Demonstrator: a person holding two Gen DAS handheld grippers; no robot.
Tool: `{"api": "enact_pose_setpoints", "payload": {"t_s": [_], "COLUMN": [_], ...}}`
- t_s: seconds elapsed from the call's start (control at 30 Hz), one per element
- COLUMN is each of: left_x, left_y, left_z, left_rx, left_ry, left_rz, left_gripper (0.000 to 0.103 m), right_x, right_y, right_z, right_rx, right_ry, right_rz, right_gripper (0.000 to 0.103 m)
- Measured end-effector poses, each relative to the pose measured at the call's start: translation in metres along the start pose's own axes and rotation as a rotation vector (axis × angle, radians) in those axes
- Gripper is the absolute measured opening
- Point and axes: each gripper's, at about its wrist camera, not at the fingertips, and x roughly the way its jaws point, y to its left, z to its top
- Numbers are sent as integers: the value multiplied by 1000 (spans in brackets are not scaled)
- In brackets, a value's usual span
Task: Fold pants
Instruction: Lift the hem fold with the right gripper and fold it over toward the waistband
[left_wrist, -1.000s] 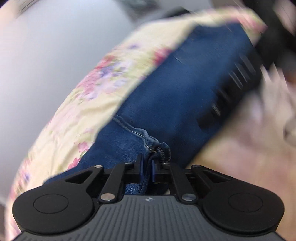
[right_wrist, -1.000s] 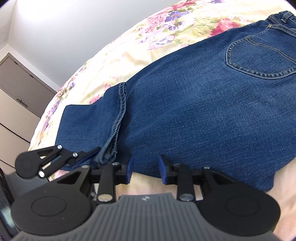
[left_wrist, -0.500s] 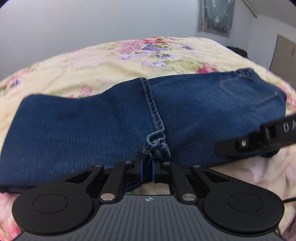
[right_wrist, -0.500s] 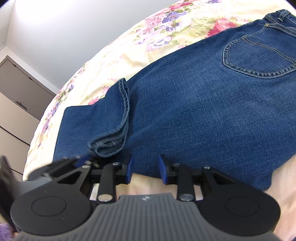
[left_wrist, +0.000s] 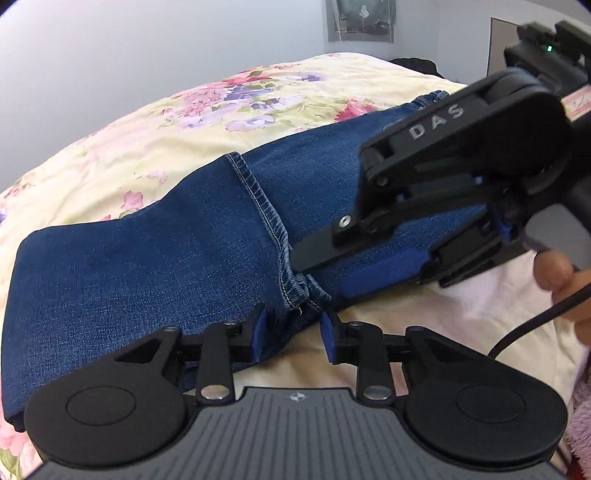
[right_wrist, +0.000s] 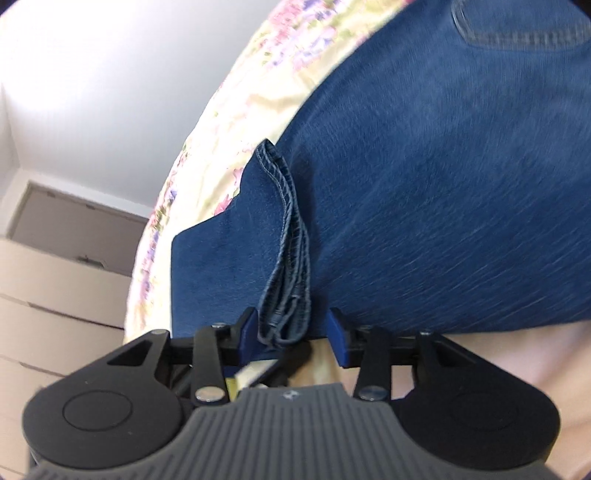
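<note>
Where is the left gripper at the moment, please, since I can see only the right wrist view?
Observer: The left gripper sits at the near edge of the jeans, right at the bunched hem.
Operator: Is it clamped on that hem?
Observer: No, its jaws stand open, with the hem corner lying between them.
Operator: How does my right gripper look from that side?
Observer: The right gripper comes in from the right, low over the jeans, and its tips reach the same hem just beyond the left gripper.
</note>
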Motion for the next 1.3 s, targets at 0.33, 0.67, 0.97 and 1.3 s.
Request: {"api": "enact_pose_setpoints", "payload": {"t_s": [0.33,0.67,0.97,1.3], "left_x": [-3,-36,-120,-142], "left_y": [9,35,92,121], "left_z": [-2,-3,-14,-5], "left_rx": [4,-70,-241,-354], "left_ry": [-3,-13,-134,-207], "left_rz": [-56,-53,93,158], "left_gripper": [33,36,37,37], "right_x": [33,30,-11,-193], "right_y": [7,52,201,327], "right_z": [-5,-3,32,106], "right_rx": [35,-143,-368,-605], "right_ry": [36,18,-95,-436], "right_rz": [-7,-116,-136,-190], "right_gripper": [37,10,10,9]}}
